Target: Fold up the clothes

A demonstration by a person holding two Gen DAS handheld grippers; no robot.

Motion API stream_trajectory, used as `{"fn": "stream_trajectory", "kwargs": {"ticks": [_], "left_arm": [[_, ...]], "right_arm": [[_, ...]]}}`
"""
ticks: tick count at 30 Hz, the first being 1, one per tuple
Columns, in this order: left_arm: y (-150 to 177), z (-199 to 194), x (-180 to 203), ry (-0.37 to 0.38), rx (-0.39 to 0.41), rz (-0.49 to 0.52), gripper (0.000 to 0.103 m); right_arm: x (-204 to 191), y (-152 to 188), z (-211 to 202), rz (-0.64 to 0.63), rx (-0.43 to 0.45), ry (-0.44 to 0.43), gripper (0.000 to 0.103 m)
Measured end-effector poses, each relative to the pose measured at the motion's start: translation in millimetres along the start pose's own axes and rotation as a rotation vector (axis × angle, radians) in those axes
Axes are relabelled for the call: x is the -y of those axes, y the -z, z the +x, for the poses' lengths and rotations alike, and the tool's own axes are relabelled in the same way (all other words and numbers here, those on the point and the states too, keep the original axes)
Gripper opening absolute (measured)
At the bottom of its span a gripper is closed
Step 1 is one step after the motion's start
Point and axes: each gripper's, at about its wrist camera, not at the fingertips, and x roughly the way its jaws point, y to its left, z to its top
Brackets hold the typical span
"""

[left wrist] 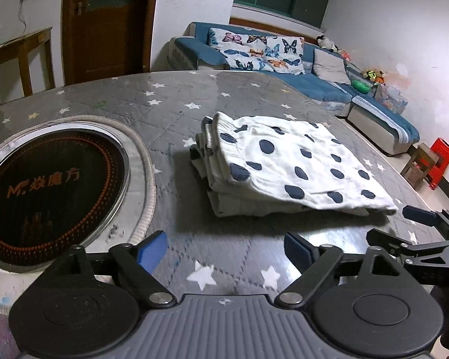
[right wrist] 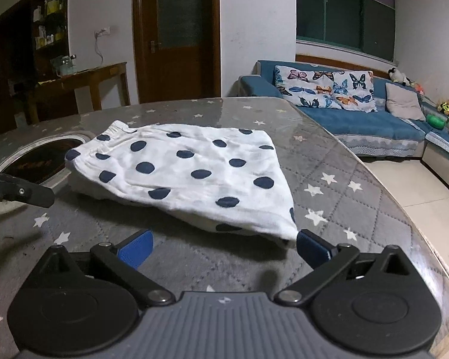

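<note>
A white garment with dark blue dots (left wrist: 287,167) lies folded in a flat stack on the grey star-quilted table (left wrist: 170,101). My left gripper (left wrist: 224,248) stands open just short of the garment's near edge, with only tabletop between its blue pads. At the right edge of this view my right gripper (left wrist: 401,226) shows beside the garment's near corner. In the right wrist view the garment (right wrist: 191,170) fills the middle, and my right gripper (right wrist: 224,245) is open, its right pad close to the garment's drooping corner. One finger of the left gripper (right wrist: 24,193) pokes in from the left.
A round black cooker plate (left wrist: 54,188) is set into the table left of the garment. The table's curved edge (right wrist: 404,209) drops to a tiled floor on the right. Beyond stand a blue sofa (right wrist: 359,119), a brown door (right wrist: 176,36), a wooden side table (right wrist: 83,80) and a red stool (left wrist: 440,161).
</note>
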Motion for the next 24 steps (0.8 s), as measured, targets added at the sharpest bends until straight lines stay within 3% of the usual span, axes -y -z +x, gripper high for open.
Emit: {"fn": "stream_trajectory", "kwargs": {"ticks": [7, 24], "left_arm": [[12.6, -10.3, 6.6, 0.021, 0.021, 0.019, 0.103], [38.1, -27.0, 6.1, -0.005, 0.035, 0.04, 0.103]], "right_arm": [[-10.1, 7.1, -7.0, -0.008, 0.013, 0.016, 0.103], [-27.5, 16.7, -21.1, 0.024, 0.029, 0.054, 0.103]]}}
